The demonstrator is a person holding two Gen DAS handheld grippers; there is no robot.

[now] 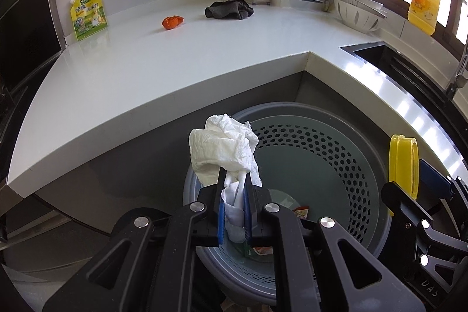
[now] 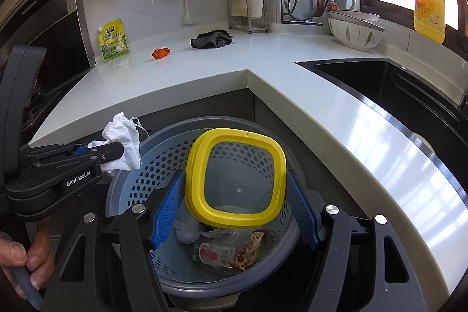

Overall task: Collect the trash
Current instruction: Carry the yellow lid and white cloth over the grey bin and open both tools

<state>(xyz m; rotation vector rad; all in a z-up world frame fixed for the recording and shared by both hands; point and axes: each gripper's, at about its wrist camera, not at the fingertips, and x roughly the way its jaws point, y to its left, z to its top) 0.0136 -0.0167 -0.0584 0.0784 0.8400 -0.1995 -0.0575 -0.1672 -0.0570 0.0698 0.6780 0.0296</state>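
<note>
A yellow-green pouch is standing at the left of the white counter, with an orange scrap and a dark cloth lying further right. Below the counter's corner, the left gripper is pinching a crumpled white tissue tight over the near rim of the grey perforated bin. Beside it, the right gripper is clasping a clear tub with a yellow rim above the bin, where wrappers are lying.
</note>
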